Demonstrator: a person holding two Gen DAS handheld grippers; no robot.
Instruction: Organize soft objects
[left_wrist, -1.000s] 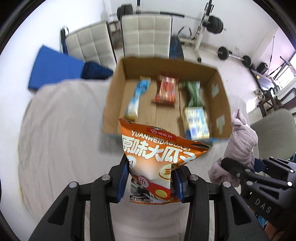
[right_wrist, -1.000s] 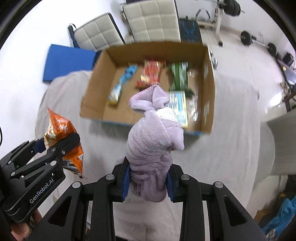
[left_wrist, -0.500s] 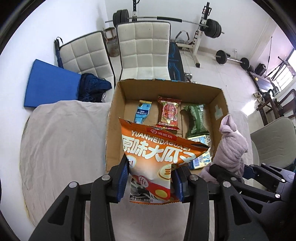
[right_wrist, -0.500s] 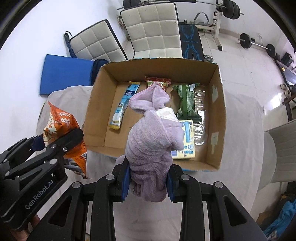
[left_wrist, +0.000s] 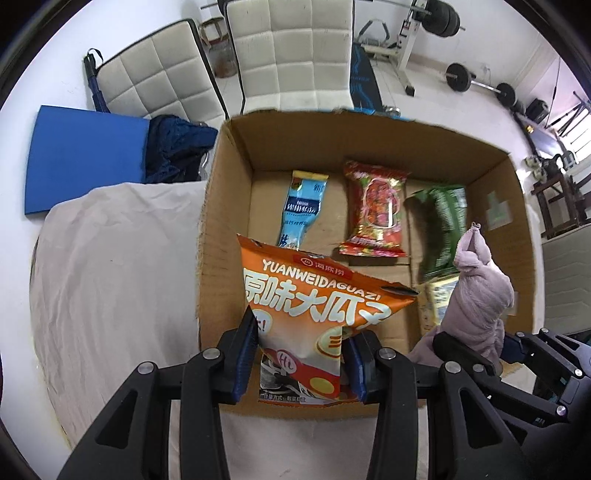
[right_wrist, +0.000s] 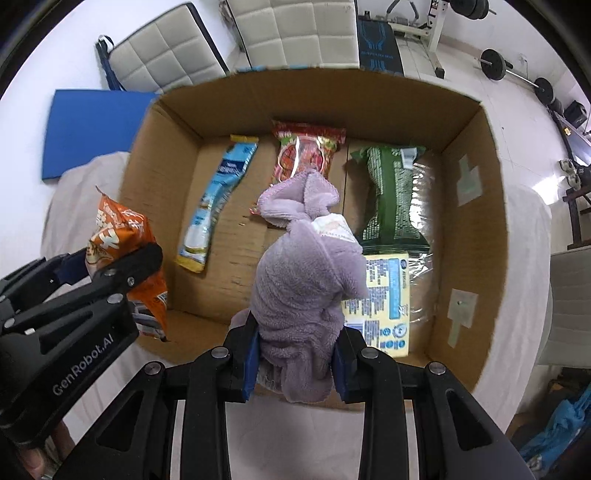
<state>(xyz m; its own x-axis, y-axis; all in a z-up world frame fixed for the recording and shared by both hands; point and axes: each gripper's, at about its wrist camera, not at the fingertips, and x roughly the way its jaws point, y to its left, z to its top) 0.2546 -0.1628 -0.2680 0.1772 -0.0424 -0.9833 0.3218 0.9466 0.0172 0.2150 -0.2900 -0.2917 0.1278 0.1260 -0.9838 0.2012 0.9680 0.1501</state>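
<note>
White-clothed tabletop (left_wrist: 110, 280) w/ open cardboard box (right_wrist: 491, 206); padded chairs (left_wrist: 291, 51) and weight gear behind.

L tongs (left_wrist: 301, 354) clamped on orange snack bag (left_wrist: 317, 306), held upright over box's near-left wall. R tongs (right_wrist: 293, 363) clamped on lilac fleece bundle (right_wrist: 306, 273), held above box's near-centre; its top leans toward far wall.

Box floor, L to R: blue sachet (right_wrist: 218, 195), red packet (right_wrist: 304, 155), green pack (right_wrist: 391, 192) w/ yellow-blue pack (right_wrist: 384, 299) just in front, near edge. Clear film beside green pack.

Blue mat (left_wrist: 81, 162) and dark cloth (left_wrist: 173, 147) off tabletop, far left.
</note>
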